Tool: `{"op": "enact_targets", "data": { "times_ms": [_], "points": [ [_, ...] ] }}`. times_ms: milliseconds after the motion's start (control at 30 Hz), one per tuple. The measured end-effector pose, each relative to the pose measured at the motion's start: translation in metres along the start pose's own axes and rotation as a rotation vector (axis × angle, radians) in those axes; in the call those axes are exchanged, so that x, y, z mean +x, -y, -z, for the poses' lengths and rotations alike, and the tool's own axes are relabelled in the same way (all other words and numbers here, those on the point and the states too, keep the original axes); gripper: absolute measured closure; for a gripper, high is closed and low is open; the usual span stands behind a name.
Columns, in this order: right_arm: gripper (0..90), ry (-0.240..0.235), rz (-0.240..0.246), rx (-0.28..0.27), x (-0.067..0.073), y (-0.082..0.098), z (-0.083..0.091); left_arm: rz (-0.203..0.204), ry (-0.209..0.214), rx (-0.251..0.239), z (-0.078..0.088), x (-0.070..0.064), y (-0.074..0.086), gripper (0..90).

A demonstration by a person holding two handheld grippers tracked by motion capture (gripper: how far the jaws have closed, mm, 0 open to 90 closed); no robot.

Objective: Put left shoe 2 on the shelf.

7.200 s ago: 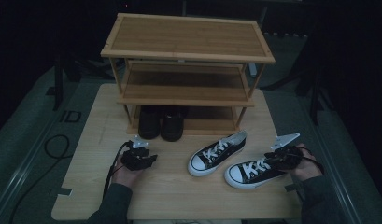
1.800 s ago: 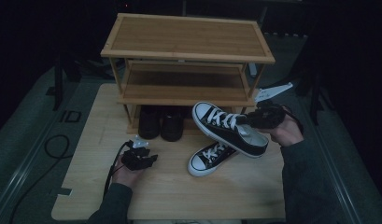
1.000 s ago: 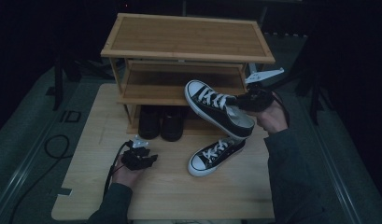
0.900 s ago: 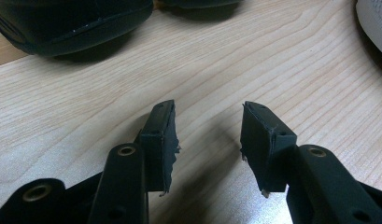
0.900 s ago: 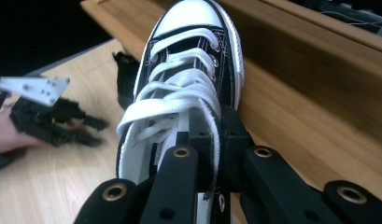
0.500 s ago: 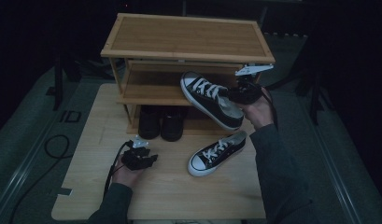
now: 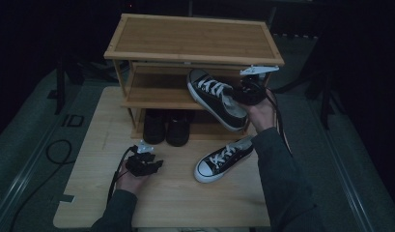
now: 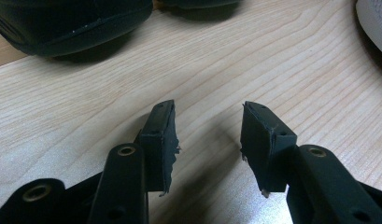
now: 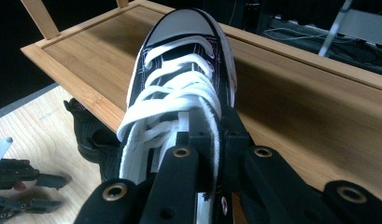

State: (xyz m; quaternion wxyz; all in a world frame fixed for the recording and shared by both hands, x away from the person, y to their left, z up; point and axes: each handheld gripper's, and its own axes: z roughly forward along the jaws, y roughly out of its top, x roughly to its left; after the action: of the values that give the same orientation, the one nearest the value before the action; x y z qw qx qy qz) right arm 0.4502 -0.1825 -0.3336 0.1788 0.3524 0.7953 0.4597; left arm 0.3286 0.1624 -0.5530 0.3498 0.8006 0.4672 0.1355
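My right gripper (image 7: 246,92) is shut on the heel collar of a black sneaker with white laces (image 7: 214,96). It holds the sneaker in the air, toe pointing into the middle shelf (image 7: 151,94) of the bamboo shoe rack (image 7: 192,36). In the right gripper view the jaws (image 9: 209,135) pinch the shoe's collar and the sneaker (image 9: 179,84) hangs over the shelf board (image 9: 291,93). The matching sneaker (image 7: 224,158) lies on the table in front of the rack. My left gripper (image 7: 154,164) rests low on the table, open, its jaws (image 8: 207,130) holding nothing.
A pair of black shoes (image 7: 166,128) stands under the rack's lowest shelf, and one black shoe (image 8: 72,21) lies just beyond my left gripper. The wooden tabletop (image 7: 89,193) ends in dark floor on all sides. A cable (image 7: 50,154) lies on the floor at left.
My right gripper has lifted the sneaker from the table and carried it up and left to the middle shelf, slowing in the last half second. The left gripper has stayed still.
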Motion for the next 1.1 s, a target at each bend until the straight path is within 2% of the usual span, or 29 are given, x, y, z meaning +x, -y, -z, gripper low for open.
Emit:
{"op": "enact_targets", "data": {
  "times_ms": [233, 367, 433, 500, 567, 667, 700, 833, 967, 1100],
  "points": [
    [85.6, 0.033, -0.007, 0.013, 0.001, 0.000, 0.000, -0.006, -0.006, 0.002, 0.000, -0.001, 0.000, 55.5],
    [81.4, 0.045, -0.010, 0.023, 0.002, 0.000, 0.000, -0.004, -0.004, 0.001, 0.000, 0.000, 0.000, 55.4],
    [78.3, 0.061, -0.018, 0.012, 0.001, 0.000, 0.002, -0.004, -0.003, 0.001, 0.000, 0.000, 0.000, 55.4],
    [77.5, 0.041, -0.035, -0.012, 0.000, -0.002, 0.006, -0.005, -0.003, 0.002, 0.000, 0.000, 0.000, 55.4],
    [76.9, 0.053, -0.039, -0.027, 0.000, -0.003, 0.011, -0.003, -0.004, 0.003, 0.000, 0.000, 0.000, 55.4],
    [76.0, 0.053, -0.024, -0.015, 0.001, -0.002, 0.012, -0.007, -0.006, 0.005, 0.000, -0.001, 0.000, 55.4],
    [75.8, 0.063, -0.018, -0.018, 0.002, -0.002, 0.013, -0.004, -0.009, 0.005, 0.000, -0.001, 0.000, 55.4],
    [75.5, 0.040, -0.011, -0.049, 0.002, -0.004, 0.022, 0.006, -0.009, 0.013, 0.000, -0.003, -0.001, 55.5],
    [75.3, 0.057, 0.005, -0.049, 0.000, -0.006, 0.032, 0.009, -0.011, 0.022, 0.000, -0.007, -0.003, 58.7],
    [74.2, 0.072, 0.015, -0.048, -0.003, -0.004, 0.043, -0.010, -0.001, 0.010, 0.000, -0.015, -0.008, 60.6]
  ]
}}
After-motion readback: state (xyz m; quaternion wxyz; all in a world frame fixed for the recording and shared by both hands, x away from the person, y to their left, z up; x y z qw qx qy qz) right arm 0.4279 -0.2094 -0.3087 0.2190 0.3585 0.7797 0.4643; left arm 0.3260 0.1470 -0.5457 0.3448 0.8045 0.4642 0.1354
